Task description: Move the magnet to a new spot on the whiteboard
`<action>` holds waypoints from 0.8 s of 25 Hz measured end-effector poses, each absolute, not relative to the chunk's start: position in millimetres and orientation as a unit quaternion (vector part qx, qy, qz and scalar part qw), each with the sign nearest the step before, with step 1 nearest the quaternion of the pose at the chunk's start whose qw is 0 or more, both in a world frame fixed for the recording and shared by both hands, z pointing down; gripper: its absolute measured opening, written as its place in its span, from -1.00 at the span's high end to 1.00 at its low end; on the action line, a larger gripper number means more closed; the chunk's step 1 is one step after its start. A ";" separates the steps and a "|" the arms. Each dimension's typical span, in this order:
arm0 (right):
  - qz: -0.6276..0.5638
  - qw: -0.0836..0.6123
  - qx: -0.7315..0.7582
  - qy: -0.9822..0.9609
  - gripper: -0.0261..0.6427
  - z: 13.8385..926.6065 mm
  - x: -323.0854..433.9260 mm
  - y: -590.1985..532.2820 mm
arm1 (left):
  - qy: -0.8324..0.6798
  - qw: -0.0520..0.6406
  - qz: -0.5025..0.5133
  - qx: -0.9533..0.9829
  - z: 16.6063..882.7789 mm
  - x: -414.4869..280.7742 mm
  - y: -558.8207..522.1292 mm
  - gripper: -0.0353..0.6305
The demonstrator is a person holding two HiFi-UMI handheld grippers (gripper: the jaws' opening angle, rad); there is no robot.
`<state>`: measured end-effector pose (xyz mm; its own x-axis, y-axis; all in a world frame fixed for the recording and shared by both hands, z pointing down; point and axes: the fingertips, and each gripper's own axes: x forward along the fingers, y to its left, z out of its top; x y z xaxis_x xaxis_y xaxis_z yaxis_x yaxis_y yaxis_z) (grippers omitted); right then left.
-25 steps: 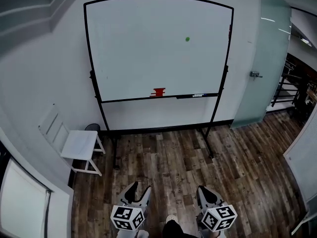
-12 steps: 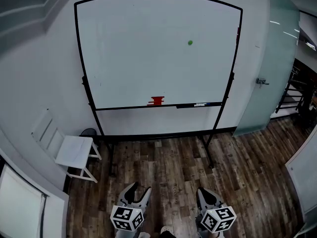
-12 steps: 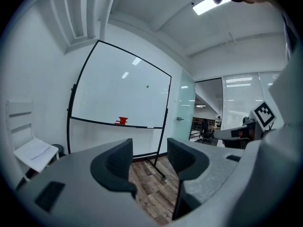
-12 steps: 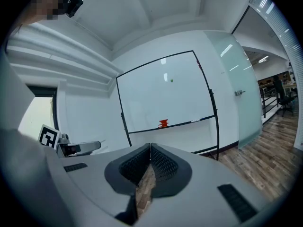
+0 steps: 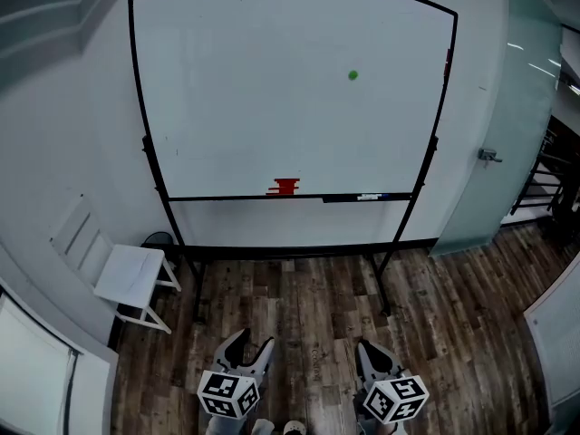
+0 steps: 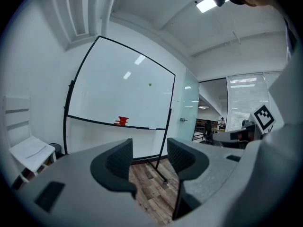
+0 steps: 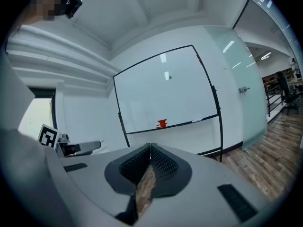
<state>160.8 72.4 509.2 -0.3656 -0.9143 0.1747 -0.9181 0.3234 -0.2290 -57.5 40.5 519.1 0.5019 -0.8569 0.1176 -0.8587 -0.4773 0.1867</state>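
While left gripper (image 5: 252,345) gapes and right gripper (image 5: 369,350) presses together, magnet (image 5: 352,75) sits on whiteboard (image 5: 254,98), clear of edges.

A white wall (image 5: 72,107) fills the far side; below it lies a dark wood-plank floor (image 5: 317,315), streaked grey and brown; a white chair (image 5: 131,275) stands at the left by the wall, a dark round bin (image 5: 161,239) just behind it; at the right stands a frosted glass door (image 5: 507,107) with a metal handle (image 5: 490,157); a pale framed pane (image 5: 32,379) shows at the lower left; a bright ceiling lamp (image 6: 207,4) glows overhead.
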 end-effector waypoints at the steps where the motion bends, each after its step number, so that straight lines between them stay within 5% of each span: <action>1: 0.146 0.006 0.562 -0.814 0.84 510.2 162.9 68.1 | -0.501 0.111 0.005 0.858 520.7 -56.1 37.7 0.23; 20: 0.174 0.004 0.548 -0.818 0.84 534.1 156.8 26.1 | -0.514 0.116 0.020 0.850 532.4 -63.7 2.5 0.22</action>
